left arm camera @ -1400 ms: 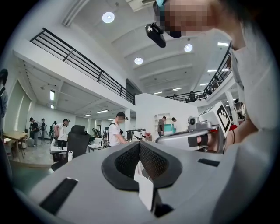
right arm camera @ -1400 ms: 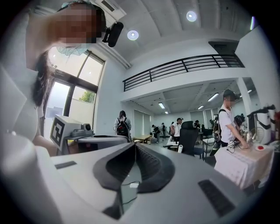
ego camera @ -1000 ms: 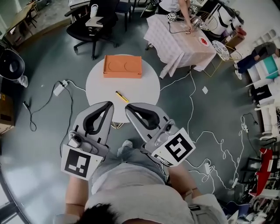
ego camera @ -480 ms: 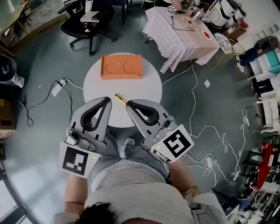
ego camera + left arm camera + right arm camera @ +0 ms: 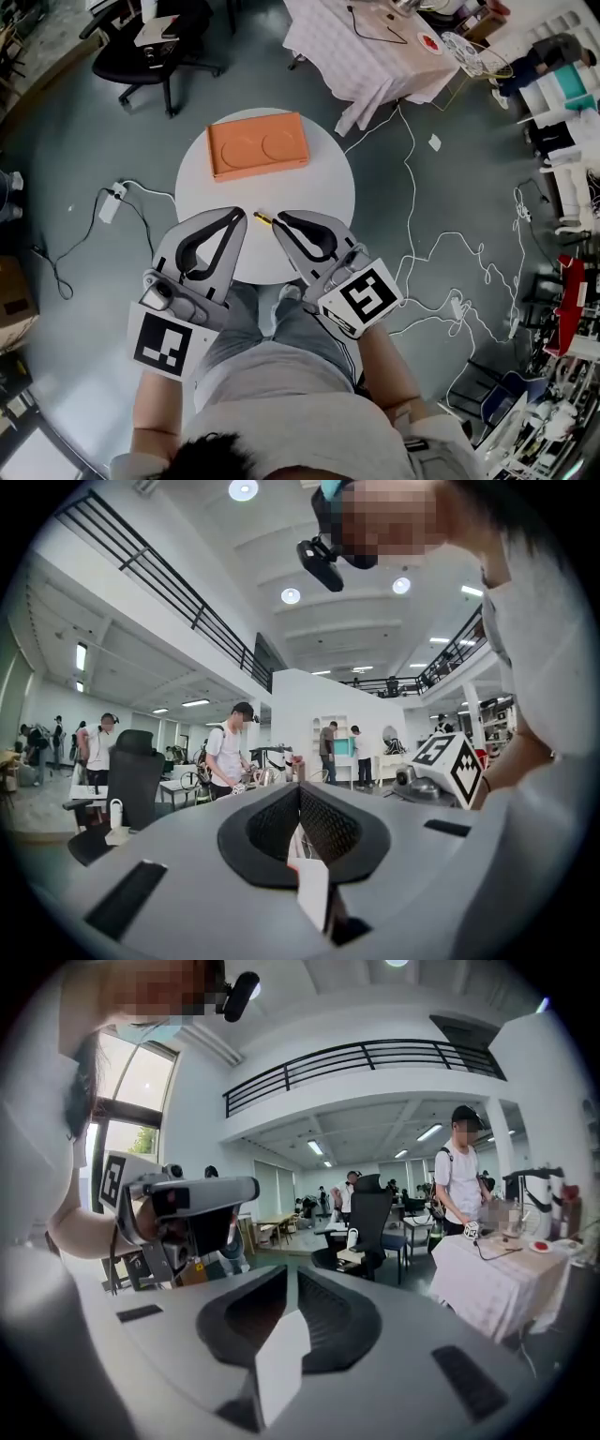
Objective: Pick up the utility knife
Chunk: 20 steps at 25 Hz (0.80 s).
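Closer over the table (image 5: pixel 323 183) edge now, left tongs (image 5: pixel 238 221), right tongs (image 5: pixel 279 223) both closed, empty, utility knife (image 5: pixel 263 220) between tips

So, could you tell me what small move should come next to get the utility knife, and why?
Probably open the jaws of the right gripper before lowering it. In the head view the utility knife lies on the white table just past that gripper's tip, yet its jaws are shut on nothing, and its own view shows the room rather than the table, so it is not yet aimed down at the knife.
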Each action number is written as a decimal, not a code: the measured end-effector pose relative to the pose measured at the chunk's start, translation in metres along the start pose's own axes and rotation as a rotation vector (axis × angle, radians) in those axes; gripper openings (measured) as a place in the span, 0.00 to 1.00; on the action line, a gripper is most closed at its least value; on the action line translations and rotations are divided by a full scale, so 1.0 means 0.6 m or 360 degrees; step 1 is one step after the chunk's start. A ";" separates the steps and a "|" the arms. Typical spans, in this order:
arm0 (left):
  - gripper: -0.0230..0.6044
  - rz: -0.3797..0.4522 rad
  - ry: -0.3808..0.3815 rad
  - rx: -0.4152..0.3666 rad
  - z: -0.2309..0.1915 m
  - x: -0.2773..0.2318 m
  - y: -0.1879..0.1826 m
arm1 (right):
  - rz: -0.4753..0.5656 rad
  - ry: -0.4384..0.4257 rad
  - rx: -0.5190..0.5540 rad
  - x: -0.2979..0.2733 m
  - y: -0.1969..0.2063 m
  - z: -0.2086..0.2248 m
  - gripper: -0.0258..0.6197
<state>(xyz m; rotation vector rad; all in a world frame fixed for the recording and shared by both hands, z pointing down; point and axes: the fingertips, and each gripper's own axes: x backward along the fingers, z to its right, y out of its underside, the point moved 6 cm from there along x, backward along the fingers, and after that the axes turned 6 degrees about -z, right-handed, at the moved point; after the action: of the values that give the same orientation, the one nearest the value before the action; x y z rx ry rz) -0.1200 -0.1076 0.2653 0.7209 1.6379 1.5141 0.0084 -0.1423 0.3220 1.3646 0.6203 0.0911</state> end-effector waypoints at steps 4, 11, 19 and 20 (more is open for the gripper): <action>0.05 0.0001 0.0116 0.0022 -0.039 -0.019 0.015 | -0.0169 0.0068 0.0013 -0.047 0.045 0.014 0.10; 0.05 -0.0049 0.0235 0.0031 -0.097 -0.045 0.051 | -0.0449 0.0101 0.0016 -0.120 0.132 0.040 0.14; 0.05 -0.0096 0.0284 0.0071 -0.125 -0.052 0.103 | -0.0744 0.0071 -0.0004 -0.166 0.248 0.051 0.15; 0.05 -0.0104 0.0288 0.0076 -0.125 -0.053 0.109 | -0.0772 0.0072 -0.0008 -0.167 0.261 0.054 0.15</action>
<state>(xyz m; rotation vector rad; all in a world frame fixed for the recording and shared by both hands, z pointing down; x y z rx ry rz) -0.1722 -0.1664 0.3343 0.5638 1.8193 1.5347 -0.0156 -0.1764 0.5060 1.1764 0.9716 -0.2678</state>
